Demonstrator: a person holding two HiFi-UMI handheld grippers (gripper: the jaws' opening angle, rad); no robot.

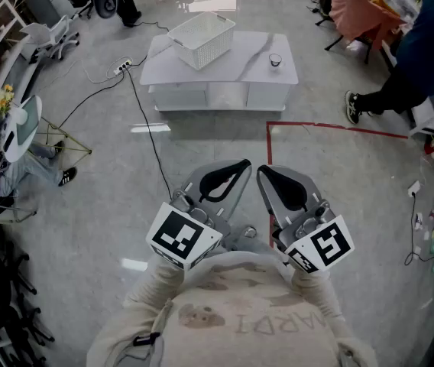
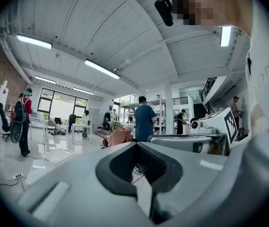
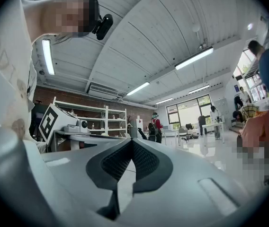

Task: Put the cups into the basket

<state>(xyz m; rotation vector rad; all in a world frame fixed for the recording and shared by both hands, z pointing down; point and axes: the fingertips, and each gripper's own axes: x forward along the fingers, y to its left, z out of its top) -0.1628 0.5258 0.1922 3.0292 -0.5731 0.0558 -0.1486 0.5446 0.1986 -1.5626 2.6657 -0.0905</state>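
Since no cup is picked up yet, left gripper (image 1: 236,171) is held close at the chest, jaws closed together on nothing; right gripper (image 1: 271,180) just beside it is the same, shut and empty, probably a rest pose. Well ahead of both, on the table (image 1: 225,73): basket (image 1: 211,47) ahead-left, single visible cup (image 1: 276,60) ahead-right, apart from the basket

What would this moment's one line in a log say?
phase: not started | left gripper: shut, empty | right gripper: shut, empty | cup: on table, apart from basket | basket: looks empty
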